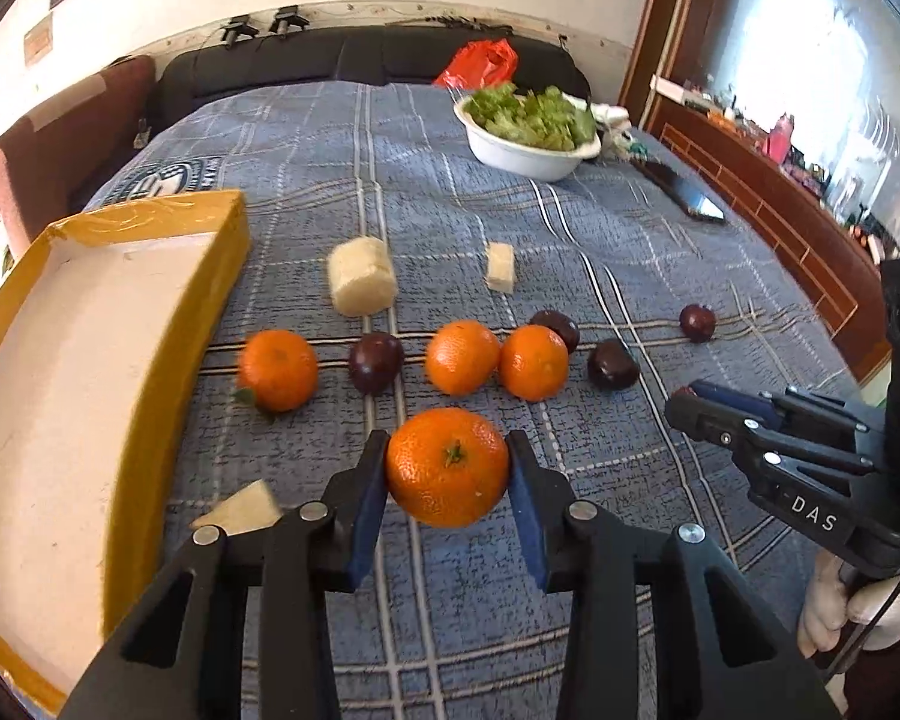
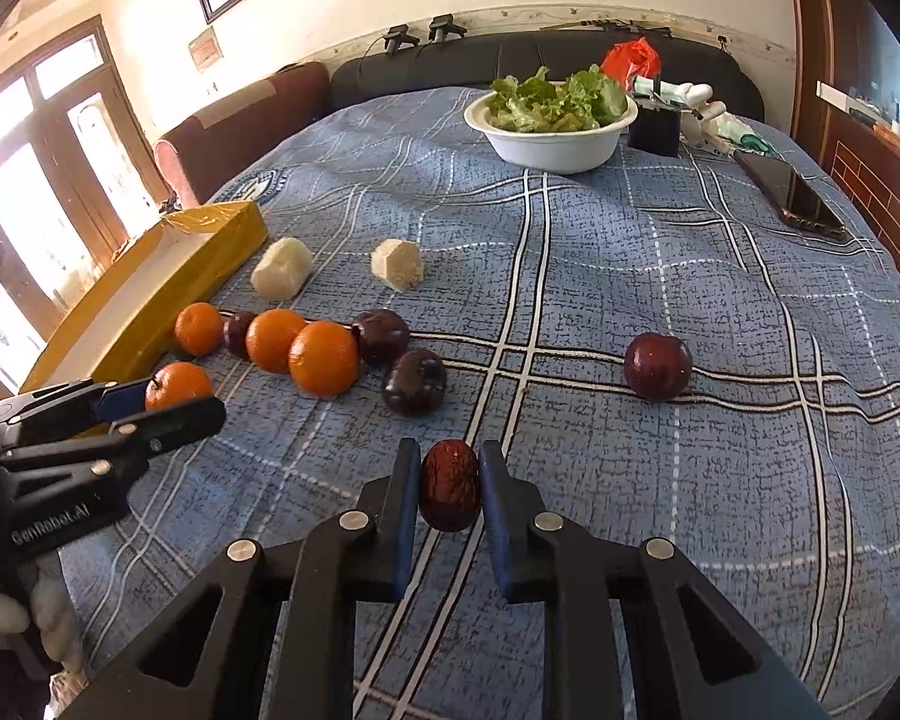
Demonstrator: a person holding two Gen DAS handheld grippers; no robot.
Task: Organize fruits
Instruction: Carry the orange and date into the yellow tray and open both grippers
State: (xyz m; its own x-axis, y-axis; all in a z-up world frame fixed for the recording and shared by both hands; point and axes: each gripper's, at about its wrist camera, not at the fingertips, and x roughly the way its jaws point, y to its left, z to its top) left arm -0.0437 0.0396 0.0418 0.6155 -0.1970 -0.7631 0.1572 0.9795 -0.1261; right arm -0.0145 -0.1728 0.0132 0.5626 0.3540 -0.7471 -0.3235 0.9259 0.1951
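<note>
My left gripper (image 1: 448, 450) is shut on a stemmed orange (image 1: 447, 468), its blue pads pressing both sides just above the blue plaid cloth (image 1: 570, 240). From the right wrist view this orange (image 2: 177, 384) sits in the left gripper (image 2: 168, 402) beside the yellow box (image 2: 222, 228). My right gripper (image 2: 450, 462) is shut on a wrinkled dark red date (image 2: 450, 486). Behind lies a row of three oranges (image 1: 462, 357) mixed with several dark plums (image 1: 375, 362). One plum (image 2: 657, 366) lies apart to the right.
The yellow box (image 1: 222, 264) with a white inside stands at the left. Pale cut chunks (image 1: 361, 276) lie behind the fruit row, one (image 1: 240, 510) near my left fingers. A white bowl (image 1: 510, 156) of lettuce, a dark phone (image 1: 684, 189) and a red bag (image 1: 480, 63) are at the back.
</note>
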